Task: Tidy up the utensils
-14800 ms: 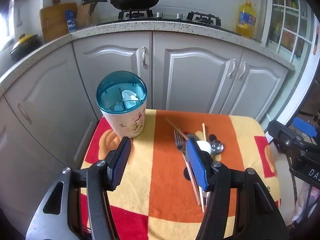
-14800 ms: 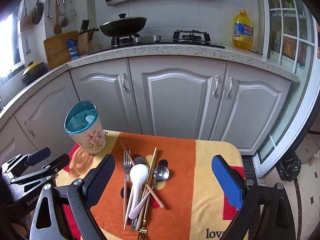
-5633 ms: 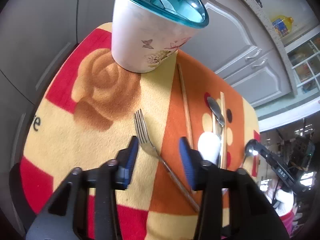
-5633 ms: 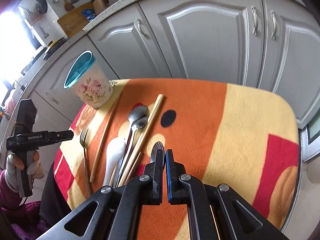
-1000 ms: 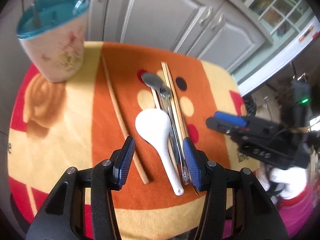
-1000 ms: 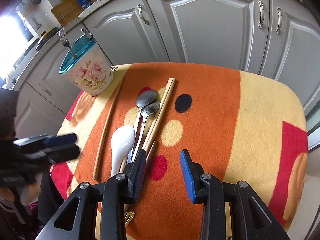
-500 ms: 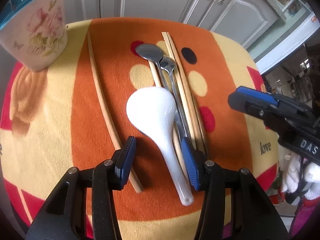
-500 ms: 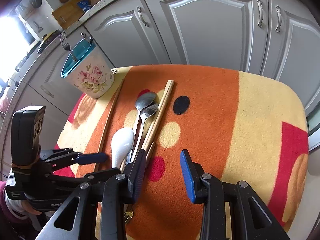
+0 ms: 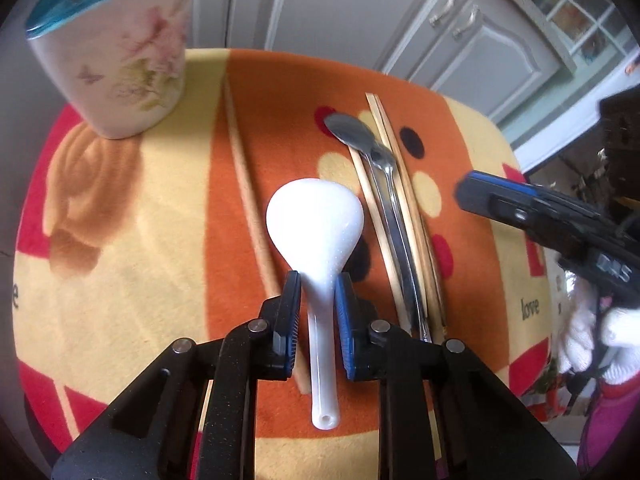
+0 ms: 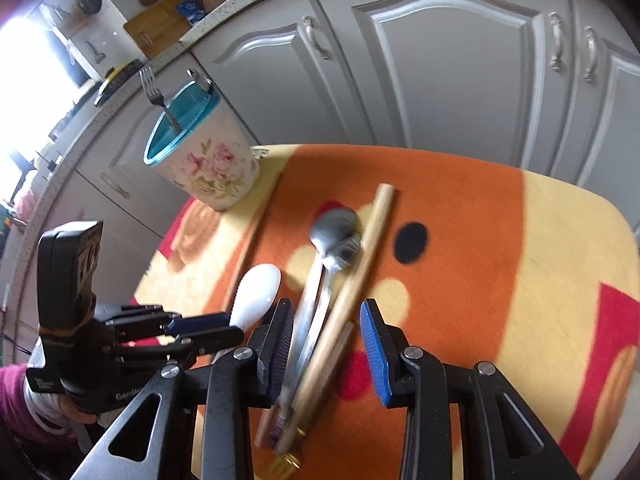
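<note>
Left gripper [image 9: 317,300] has just been closing; its blue pads now sit against the neck of the white ceramic spoon [image 9: 316,224], which lies flat on the cloth w/ its bowl pointing away. Looks like a clamp, tho blur makes the contact hard to confirm. Right gripper [image 10: 326,340] is part open, holding nothing, hovering over the metal spoons [image 10: 332,240] and the chopstick bundle [image 10: 360,264].

Risks: the spoon is glazed and its neck tapers, so a pinch this close to the bowl could slip or let the heavy bowl tip down on lift. The lone chopstick [image 9: 248,184] lies just beside the left pad and could get dragged.

Holder cup [image 10: 200,156] stands at the far left corner of the table [image 10: 560,240], fork [image 10: 154,88] already in it; the fork may crowd the drop.
</note>
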